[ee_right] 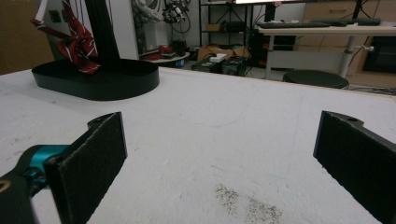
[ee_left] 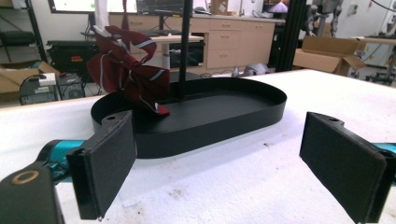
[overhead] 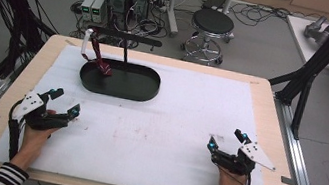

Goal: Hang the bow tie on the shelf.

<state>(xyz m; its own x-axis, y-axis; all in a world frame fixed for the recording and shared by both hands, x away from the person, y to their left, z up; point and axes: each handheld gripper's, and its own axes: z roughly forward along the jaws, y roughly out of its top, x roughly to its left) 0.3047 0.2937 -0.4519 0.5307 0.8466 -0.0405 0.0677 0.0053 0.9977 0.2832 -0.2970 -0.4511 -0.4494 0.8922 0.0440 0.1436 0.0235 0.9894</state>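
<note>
A black oval tray (overhead: 147,92) lies at the back left of the white mat, with a thin black post (overhead: 125,54) rising from it to a crossbar. A dark red striped tie (overhead: 102,64) hangs from the bar's left end, its lower part bunched inside the tray (ee_left: 261,109). In the left gripper view the tie (ee_left: 128,70) is straight ahead, just past my jaws. My left gripper (overhead: 64,101) stands open at the front left, nothing between its pads. At the front right my right gripper (overhead: 227,139) is open and empty too; its view has the tray (ee_right: 116,86) and tie (ee_right: 77,39) far off at the left.
The white foam mat (overhead: 170,139) covers most of the wooden table (overhead: 271,110). Black frame bars rise at both sides of the table. Beyond the far edge are a round stool (overhead: 211,27), computer boxes and cables on the floor.
</note>
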